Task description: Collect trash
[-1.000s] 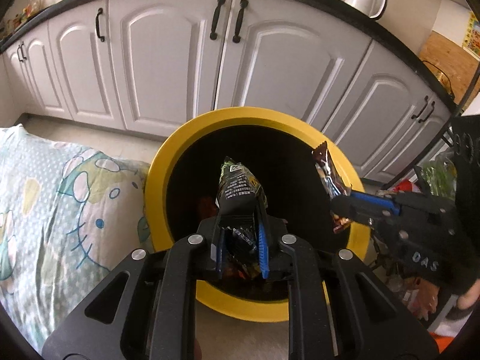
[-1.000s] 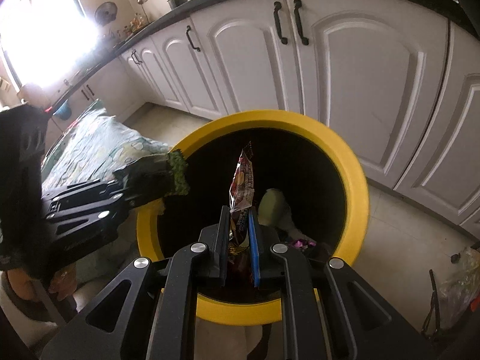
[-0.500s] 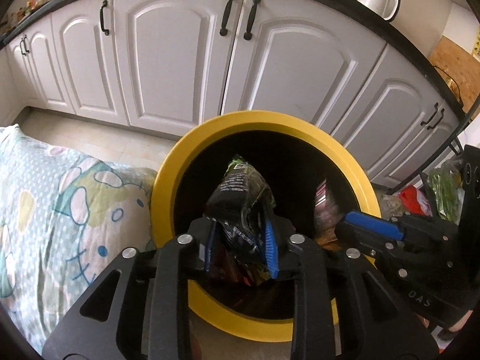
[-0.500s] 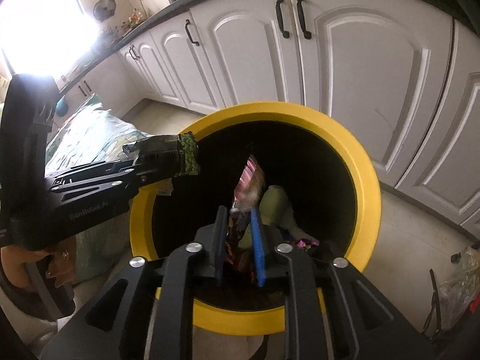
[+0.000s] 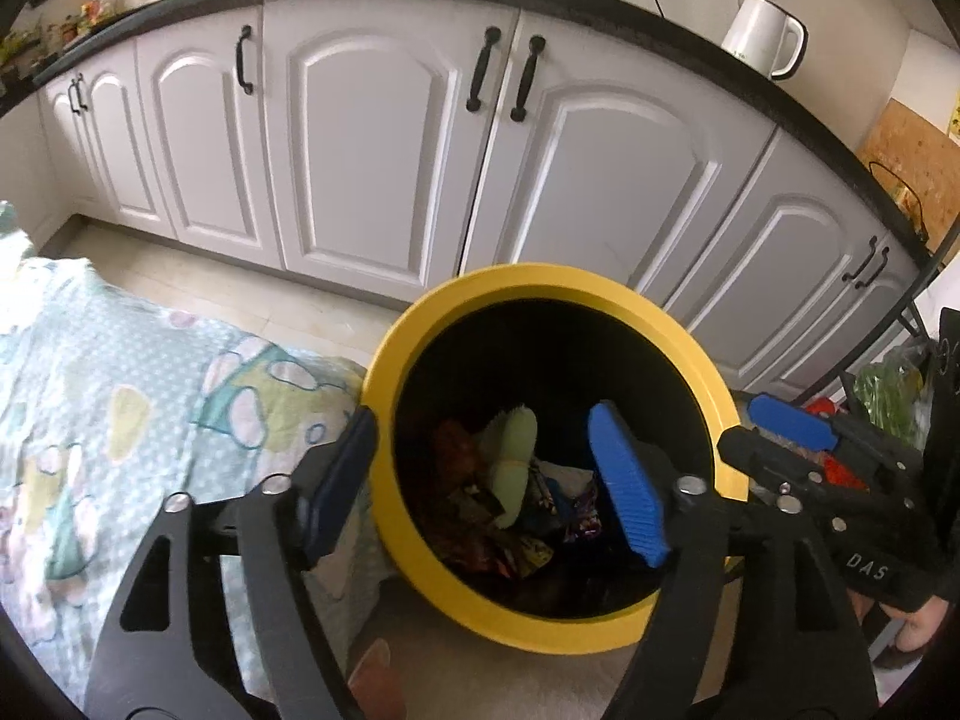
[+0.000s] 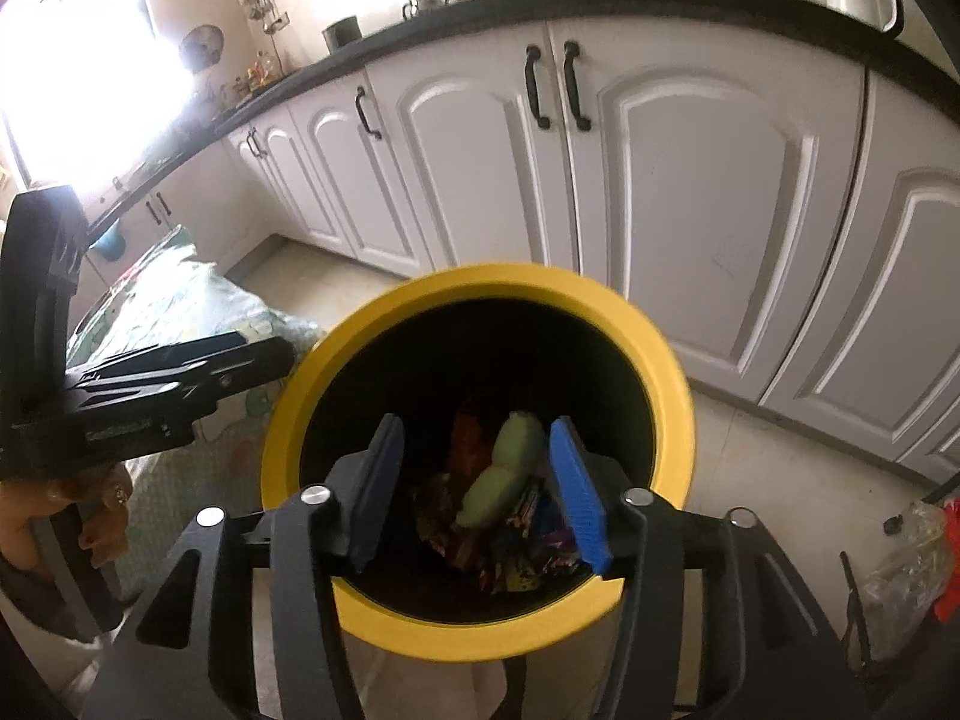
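A round bin with a yellow rim (image 5: 420, 324) (image 6: 672, 372) and a black inside stands on the floor before the cabinets. Several crumpled wrappers (image 5: 528, 534) (image 6: 522, 564) and a pale green piece (image 5: 513, 456) (image 6: 504, 474) lie at its bottom. My left gripper (image 5: 486, 420) is open and empty above the bin's near rim. My right gripper (image 6: 477, 426) is open and empty over the bin mouth. The right gripper shows at the bin's right edge in the left wrist view (image 5: 798, 438); the left one shows at the left in the right wrist view (image 6: 180, 378).
White cabinet doors (image 5: 372, 138) with black handles run behind the bin under a dark counter holding a white kettle (image 5: 762, 36). A patterned cloth (image 5: 120, 420) covers a surface left of the bin. Bags (image 5: 882, 396) lie on the floor at the right.
Both grippers have opened. The dark snack wrapper has dropped from the left gripper and the red wrapper from the right one into the bin. Both grippers have risen a little.
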{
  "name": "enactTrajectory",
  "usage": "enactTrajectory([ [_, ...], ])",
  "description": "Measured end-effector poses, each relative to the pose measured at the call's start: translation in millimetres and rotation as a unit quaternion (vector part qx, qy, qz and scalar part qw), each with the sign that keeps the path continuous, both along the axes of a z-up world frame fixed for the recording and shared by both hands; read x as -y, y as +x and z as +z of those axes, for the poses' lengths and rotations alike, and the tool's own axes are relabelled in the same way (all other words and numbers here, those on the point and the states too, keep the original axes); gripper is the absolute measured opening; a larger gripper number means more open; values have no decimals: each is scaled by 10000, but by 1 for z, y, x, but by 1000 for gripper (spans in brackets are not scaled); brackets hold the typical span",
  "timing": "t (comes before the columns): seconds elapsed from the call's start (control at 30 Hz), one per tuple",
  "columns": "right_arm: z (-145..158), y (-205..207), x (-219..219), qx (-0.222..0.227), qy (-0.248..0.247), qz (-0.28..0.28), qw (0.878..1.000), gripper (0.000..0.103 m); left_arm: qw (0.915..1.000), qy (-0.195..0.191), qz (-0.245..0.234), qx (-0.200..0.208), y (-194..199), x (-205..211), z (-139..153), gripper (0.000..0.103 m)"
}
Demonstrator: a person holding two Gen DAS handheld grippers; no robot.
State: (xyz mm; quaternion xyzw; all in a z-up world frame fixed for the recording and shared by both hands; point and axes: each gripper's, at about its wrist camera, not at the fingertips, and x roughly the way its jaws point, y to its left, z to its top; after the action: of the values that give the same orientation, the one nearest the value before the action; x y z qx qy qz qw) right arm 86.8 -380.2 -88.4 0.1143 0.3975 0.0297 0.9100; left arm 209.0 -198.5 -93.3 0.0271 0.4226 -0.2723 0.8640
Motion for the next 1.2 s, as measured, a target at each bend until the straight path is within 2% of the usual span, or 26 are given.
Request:
enactTrajectory([
  [0.07,5,-2,-1,84,-17,-12,10000,62,10000,-32,44,65,-3,-6,7,73],
  [0.1,8,-4,-2,150,-33,-18,9999,64,9999,-49,68,87,-5,-8,11,79],
  [0.3,29,-13,-12,487,-172,-47,9987,81,9992,-135,239,304,-18,-31,33,91],
  [0.57,56,-26,-31,916,-225,7,9955,95,9963,-130,595,603,-40,-68,58,92],
  [1.03,83,-53,-81,1331,-167,478,9898,97,9882,-256,1128,1007,-87,-127,81,92],
  [1.2,85,-63,-100,1420,-239,569,9879,97,9828,-139,1388,1210,-104,-141,82,92],
])
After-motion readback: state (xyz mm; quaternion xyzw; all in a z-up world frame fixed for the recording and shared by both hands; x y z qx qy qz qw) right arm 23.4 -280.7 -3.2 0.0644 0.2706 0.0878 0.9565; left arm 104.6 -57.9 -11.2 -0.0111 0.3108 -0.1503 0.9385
